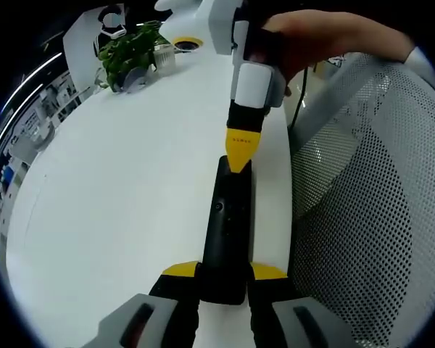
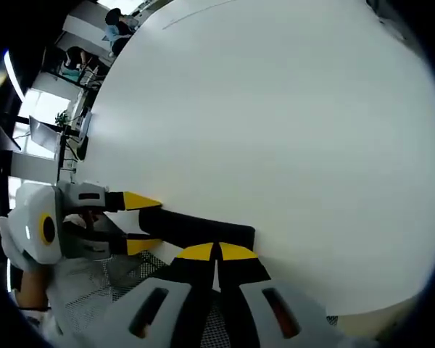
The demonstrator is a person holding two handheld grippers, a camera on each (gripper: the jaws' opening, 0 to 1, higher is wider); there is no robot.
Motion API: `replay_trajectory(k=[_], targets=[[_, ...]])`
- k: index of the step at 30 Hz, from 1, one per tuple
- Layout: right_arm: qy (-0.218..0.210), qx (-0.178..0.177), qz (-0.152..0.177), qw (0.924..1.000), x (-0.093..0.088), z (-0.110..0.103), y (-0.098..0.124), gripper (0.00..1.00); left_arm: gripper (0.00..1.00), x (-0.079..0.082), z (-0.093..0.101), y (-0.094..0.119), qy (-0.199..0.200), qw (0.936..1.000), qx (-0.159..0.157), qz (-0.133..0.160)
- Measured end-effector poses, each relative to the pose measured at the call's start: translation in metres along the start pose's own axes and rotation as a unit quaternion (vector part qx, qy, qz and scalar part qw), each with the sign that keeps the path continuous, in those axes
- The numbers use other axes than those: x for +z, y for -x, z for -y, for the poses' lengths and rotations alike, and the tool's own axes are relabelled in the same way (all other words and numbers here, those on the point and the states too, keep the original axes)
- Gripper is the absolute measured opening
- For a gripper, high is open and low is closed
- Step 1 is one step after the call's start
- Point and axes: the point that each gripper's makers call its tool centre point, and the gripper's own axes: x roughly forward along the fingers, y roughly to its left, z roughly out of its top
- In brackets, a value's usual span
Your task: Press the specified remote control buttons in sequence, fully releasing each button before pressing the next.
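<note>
A long black remote control (image 1: 226,217) lies on the white table (image 1: 116,181) near its right edge. My left gripper (image 1: 225,272) is shut on the remote's near end, one yellow tip on each side. From the top of the left gripper view comes my right gripper (image 1: 239,161), held by a hand (image 1: 312,36), its jaws shut and its yellow tip resting on the remote's far end. In the right gripper view my right gripper (image 2: 219,251) has both tips together against the remote (image 2: 203,228). The left gripper (image 2: 154,223) clamps the remote from the left.
A potted plant (image 1: 130,54) and a yellow-ringed hole (image 1: 187,45) sit at the table's far end. A grey mesh chair (image 1: 377,203) stands close against the table's right edge. Office furniture and people (image 2: 116,22) are far behind the table.
</note>
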Motion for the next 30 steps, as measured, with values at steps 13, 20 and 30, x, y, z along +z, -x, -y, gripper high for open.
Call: replay_trajectory(k=[13, 20, 30], targets=[[0.008, 0.004, -0.001, 1.0, -0.001, -0.0041, -0.0013, 0.0, 0.25, 0.0006, 0.0001, 0.0002, 0.0, 1.0, 0.0, 0.001], [0.024, -0.006, -0.009, 0.9997, -0.0008, -0.0031, -0.0044, 0.0, 0.25, 0.0005, 0.0001, 0.0, 0.0, 1.0, 0.0, 0.001], [0.024, -0.011, -0.012, 0.9996, -0.001, -0.0036, -0.0053, 0.0, 0.25, 0.001, 0.0004, -0.0002, -0.002, 1.0, 0.0, 0.0]])
